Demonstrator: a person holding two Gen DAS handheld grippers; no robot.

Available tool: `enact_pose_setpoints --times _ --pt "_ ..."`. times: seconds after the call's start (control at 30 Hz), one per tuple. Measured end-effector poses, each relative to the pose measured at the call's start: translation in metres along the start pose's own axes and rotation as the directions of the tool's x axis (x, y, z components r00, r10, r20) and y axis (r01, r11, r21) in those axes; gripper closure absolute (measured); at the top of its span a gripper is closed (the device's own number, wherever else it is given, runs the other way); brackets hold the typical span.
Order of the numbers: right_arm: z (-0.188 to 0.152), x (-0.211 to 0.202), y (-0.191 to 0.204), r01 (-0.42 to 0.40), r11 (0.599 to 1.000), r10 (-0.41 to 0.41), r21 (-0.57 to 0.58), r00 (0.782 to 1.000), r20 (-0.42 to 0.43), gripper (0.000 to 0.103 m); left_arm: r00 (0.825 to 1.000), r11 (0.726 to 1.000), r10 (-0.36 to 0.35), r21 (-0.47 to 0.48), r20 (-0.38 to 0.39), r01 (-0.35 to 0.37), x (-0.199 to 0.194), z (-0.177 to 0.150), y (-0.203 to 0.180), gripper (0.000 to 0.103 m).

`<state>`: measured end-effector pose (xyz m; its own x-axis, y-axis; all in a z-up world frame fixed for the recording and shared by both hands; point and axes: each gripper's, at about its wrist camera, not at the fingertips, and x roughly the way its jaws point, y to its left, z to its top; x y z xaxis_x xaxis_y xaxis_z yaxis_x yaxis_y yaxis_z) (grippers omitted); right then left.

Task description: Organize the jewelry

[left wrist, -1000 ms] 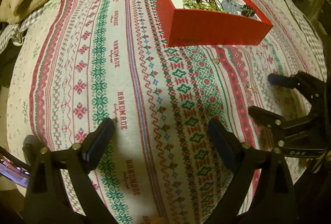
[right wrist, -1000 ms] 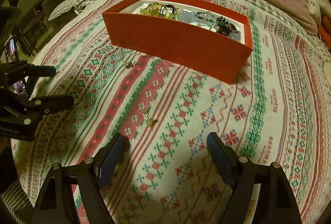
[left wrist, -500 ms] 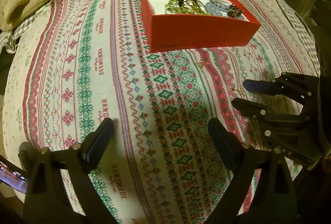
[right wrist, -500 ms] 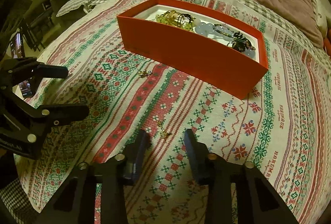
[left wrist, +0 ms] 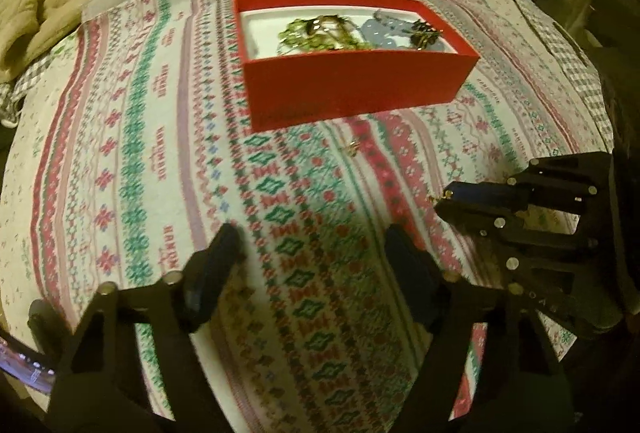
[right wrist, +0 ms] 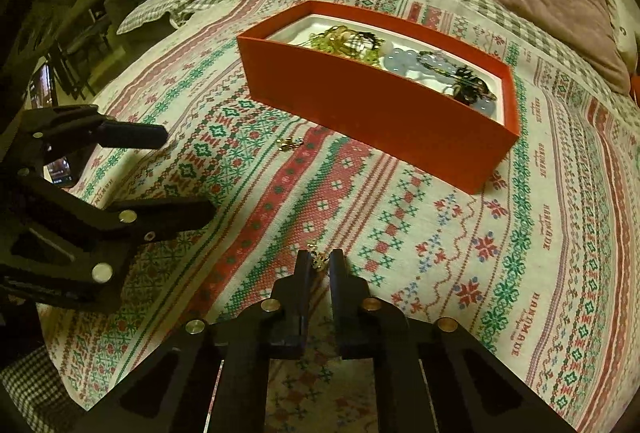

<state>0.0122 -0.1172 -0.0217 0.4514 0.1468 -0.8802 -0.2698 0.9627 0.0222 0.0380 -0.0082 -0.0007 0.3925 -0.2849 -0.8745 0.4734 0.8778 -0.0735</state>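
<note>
Your right claw (right wrist: 320, 265) is closing on a small gold earring (right wrist: 319, 260) that lies on the patterned bedspread (right wrist: 440, 233); its jaws are nearly pressed together with the earring between the tips, though you cannot tell from here whether the pads truly bite on the metal or only on the cloth around it. The relation that matters next is the one to the red box (right wrist: 380, 113): it sits up the bed from that claw and a little to the right, its long side facing you, well apart from the earring, with beads and chains already heaped inside. A lift followed by a forward carry over the near wall looks like the move the task calls for. A second gold earring (right wrist: 290, 143) lies on the bedspread near the box's left corner, beside the near wall and closer to your left claw (left wrist: 310, 261) than to the right one. That left claw hangs over bare cloth, jaws spread but closing, with nothing between them; the second earring lies ahead of it and slightly right, so it seems the natural hand for that piece.
</note>
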Motion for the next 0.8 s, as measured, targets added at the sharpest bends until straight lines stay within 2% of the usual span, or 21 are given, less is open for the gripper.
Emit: enact_pose_setpoints --times 0.03,0.2,0.3,0.47,0.57,0.63,0.73,0.8 --pt "0.0 -0.001 -0.003 0.0 1.0 0.0 0.009 1.0 0.0 0.094 1.0 1.0 -0.004 0.003 0.0 0.004 0.002 0.002 -0.002 0.042" --pt "-0.002 -0.006 -0.012 0.01 0.999 -0.01 0.04 1.0 -0.002 0.094 0.999 0.999 -0.037 0.002 0.013 0.037 0.008 0.013 -0.009 0.058" --pt "-0.004 -0.008 -0.016 0.011 0.999 -0.011 0.053 1.0 -0.006 0.094 0.998 0.998 -0.059 0.006 0.02 0.059 0.015 0.019 -0.015 0.059" --pt "-0.005 -0.012 -0.022 0.01 0.998 -0.01 0.063 1.0 -0.003 0.094 0.998 0.999 -0.05 0.022 0.034 0.049 0.027 0.027 -0.021 0.06" --pt "-0.006 -0.014 -0.023 0.008 0.998 -0.008 0.065 1.0 -0.004 0.094 0.999 0.999 -0.036 0.021 0.037 0.035 0.03 0.029 -0.022 0.064" --pt "-0.006 -0.014 -0.023 0.009 0.998 -0.008 0.066 1.0 -0.004 0.094 0.999 1.0 -0.022 0.023 0.04 0.021 0.031 0.03 -0.022 0.07" --pt "-0.007 -0.016 -0.026 0.007 0.997 -0.007 0.073 1.0 -0.004 0.094 0.999 1.0 0.0 0.026 0.04 -0.001 0.033 0.033 -0.022 0.086" --pt "-0.007 -0.018 -0.027 0.007 0.997 -0.007 0.079 1.0 -0.001 0.094 0.999 1.0 0.009 0.017 0.038 -0.009 0.033 0.034 -0.02 0.089"
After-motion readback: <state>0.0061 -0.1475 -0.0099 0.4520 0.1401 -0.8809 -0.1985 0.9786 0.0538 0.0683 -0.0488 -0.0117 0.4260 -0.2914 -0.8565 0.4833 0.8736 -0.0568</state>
